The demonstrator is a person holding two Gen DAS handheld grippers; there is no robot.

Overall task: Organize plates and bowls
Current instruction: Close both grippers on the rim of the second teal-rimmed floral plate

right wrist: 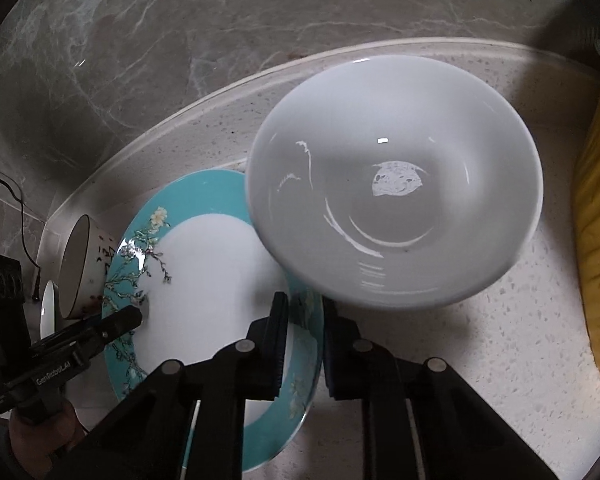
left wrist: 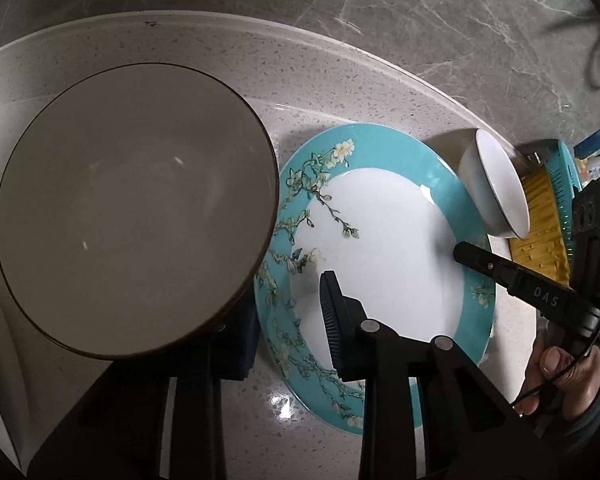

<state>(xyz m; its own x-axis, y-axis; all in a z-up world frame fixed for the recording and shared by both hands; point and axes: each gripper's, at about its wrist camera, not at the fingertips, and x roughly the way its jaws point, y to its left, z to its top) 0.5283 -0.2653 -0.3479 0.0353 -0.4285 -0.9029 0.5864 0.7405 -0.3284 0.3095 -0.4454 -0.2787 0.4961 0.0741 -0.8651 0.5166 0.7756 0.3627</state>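
Left gripper [left wrist: 288,320] pinching grey bowl [left wrist: 136,212] rim, right gripper [right wrist: 304,328] pinching white bowl [right wrist: 396,180] rim, both tilted above teal floral plate [left wrist: 380,248]

Black two-finger tools, hand-held

The left tool [right wrist: 300,344] has ribbed pads, round silver pivot pins and white "GenRobot.AI" lettering; the right tool [left wrist: 472,256] reads "DAS", with a green light, thin black cable and grey sleeve [left wrist: 592,424].

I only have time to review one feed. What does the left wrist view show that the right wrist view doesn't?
Only left wrist: the grey bowl's inside, held in the left claw, and a teal rack. Only right wrist: the white bowl's inside, held in the right claw, and a cable. Both: the teal plate on the counter, and both bowls.
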